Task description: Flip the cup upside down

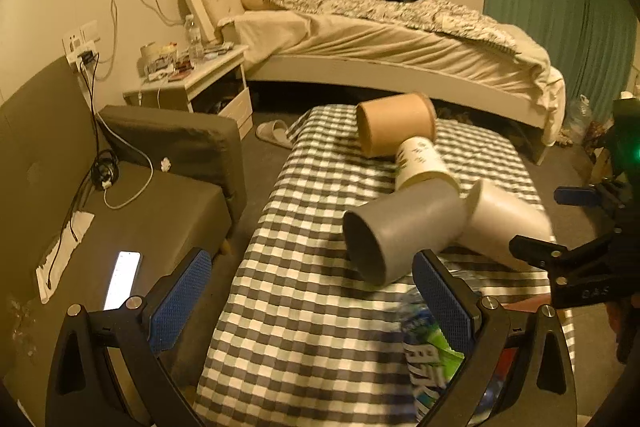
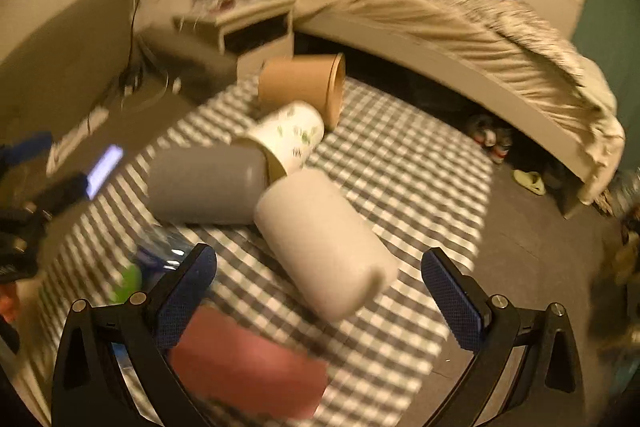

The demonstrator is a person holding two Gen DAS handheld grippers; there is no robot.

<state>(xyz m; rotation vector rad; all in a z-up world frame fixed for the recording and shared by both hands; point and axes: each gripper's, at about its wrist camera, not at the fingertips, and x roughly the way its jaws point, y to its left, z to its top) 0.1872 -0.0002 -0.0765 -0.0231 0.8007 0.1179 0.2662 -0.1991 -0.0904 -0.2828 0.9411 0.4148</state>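
Four cups lie on sides on checkered bench (image 1: 280, 287), touching in chain: brown cup (image 1: 394, 123), printed cup (image 1: 424, 163), grey cup (image 1: 400, 231), white cup (image 2: 320, 239)

White cup nearest right gripper (image 2: 320, 291), long axis diagonal; which end is mouth, cannot tell

Seems light, stiff, perhaps smooth; take across mid-wall

Left gripper (image 1: 312, 295) jaws wide apart, hold nothing; right same

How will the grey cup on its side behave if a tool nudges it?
The grey cup lies on its side on the checked cloth, so it will probably roll. Its base touches the white cup and the printed cup, so those may shift too. It looks rigid and light.
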